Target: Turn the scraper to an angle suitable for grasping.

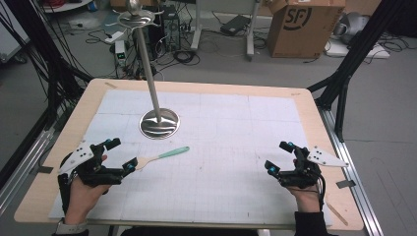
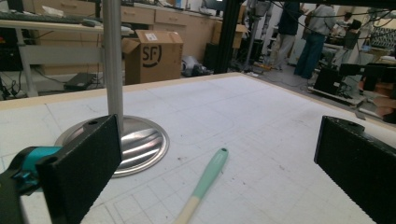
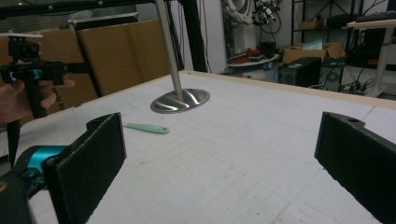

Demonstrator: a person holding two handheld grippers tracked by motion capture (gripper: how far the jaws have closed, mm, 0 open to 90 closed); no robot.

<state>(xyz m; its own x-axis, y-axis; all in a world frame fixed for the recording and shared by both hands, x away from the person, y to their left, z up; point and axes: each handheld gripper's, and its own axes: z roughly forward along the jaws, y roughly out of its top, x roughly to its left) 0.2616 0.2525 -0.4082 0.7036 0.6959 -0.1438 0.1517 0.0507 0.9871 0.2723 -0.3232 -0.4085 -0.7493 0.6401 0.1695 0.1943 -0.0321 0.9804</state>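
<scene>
Nothing looks started: the table (image 1: 314,123), covered by a white gridded mat, carries a steel stand (image 1: 159,123) with a round base and tall pole toward its far left, and a small utensil (image 1: 162,156) lies flat, untouched, nearer the left edge. It has a mint-green handle and a pale wooden working end. The left tongs (image 1: 121,155) hover just beside that end, jaws wide apart and empty; the right tongs (image 1: 279,156), also spread and empty, wait near the right edge.
</scene>
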